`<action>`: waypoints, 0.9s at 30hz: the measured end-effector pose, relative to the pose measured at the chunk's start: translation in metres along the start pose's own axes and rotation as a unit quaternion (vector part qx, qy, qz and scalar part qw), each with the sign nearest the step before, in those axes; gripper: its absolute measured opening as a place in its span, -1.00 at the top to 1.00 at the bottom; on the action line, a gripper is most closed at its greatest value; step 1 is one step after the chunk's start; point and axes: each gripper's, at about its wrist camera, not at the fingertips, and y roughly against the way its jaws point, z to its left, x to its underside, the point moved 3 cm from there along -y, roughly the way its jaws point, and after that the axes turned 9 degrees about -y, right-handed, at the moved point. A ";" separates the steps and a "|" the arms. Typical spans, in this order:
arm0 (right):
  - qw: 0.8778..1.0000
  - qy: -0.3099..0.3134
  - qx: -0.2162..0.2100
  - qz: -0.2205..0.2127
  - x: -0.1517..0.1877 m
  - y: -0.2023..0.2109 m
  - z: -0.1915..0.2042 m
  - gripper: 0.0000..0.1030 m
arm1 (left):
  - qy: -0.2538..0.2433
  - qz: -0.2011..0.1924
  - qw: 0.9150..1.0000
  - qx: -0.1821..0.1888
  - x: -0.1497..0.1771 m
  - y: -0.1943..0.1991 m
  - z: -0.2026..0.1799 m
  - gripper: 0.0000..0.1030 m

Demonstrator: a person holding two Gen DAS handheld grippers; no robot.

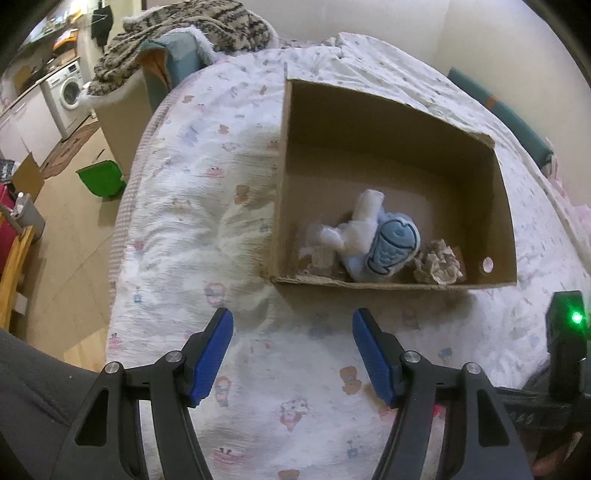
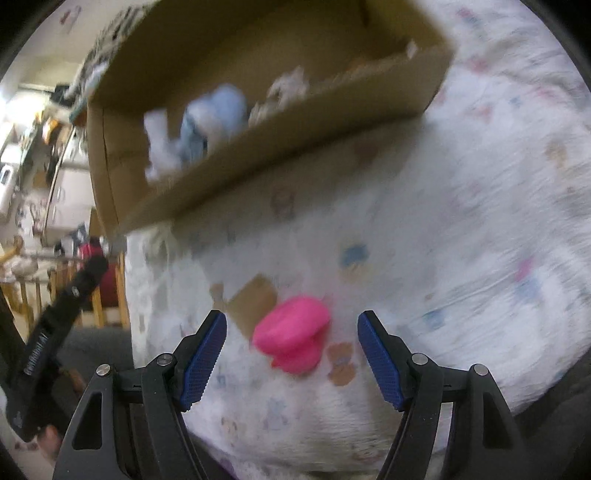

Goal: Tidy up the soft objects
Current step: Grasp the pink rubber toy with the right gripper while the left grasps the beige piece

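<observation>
A brown cardboard box (image 1: 284,184) lies open on the bed. Inside it are a white and light-blue plush toy (image 1: 384,247) and a beige crumpled soft object (image 1: 437,266). My left gripper (image 1: 291,350) is open and empty, just short of the box's near wall. In the blurred right wrist view the box (image 2: 295,125) is ahead with the plush toy (image 2: 210,122) in it. A pink soft object (image 2: 293,334) lies on the bedsheet between the open fingers of my right gripper (image 2: 291,350). A small cardboard scrap (image 2: 253,302) lies beside the pink object.
The bed has a white printed sheet (image 1: 207,206). To the left are a green bin (image 1: 101,179) on the floor, a washing machine (image 1: 68,90) and a patterned blanket (image 1: 192,33). The other gripper's body (image 2: 55,332) shows at left.
</observation>
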 end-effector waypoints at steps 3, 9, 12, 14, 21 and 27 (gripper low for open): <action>1.000 0.021 0.013 0.007 0.001 -0.010 0.008 -0.46 | -0.017 0.003 1.000 0.002 0.000 -0.003 -0.008 -0.25; 0.999 0.034 0.032 0.001 0.001 -0.012 0.013 0.15 | -0.028 0.024 0.999 0.020 0.005 -0.014 -0.016 -0.25; 0.999 0.025 0.019 -0.034 -0.002 0.004 0.013 0.15 | -0.049 0.046 0.997 0.042 0.011 -0.024 -0.029 -0.25; 0.998 0.009 0.006 -0.058 -0.003 0.015 0.010 0.15 | -0.074 0.062 0.994 0.055 0.016 -0.033 -0.042 -0.25; 0.990 -0.038 -0.019 -0.132 -0.011 0.052 -0.008 0.15 | -0.163 0.114 0.975 0.099 0.032 -0.063 -0.093 -0.24; 0.988 -0.064 -0.031 -0.138 -0.013 0.052 -0.017 0.15 | -0.219 0.138 0.960 0.106 0.048 -0.083 -0.118 0.30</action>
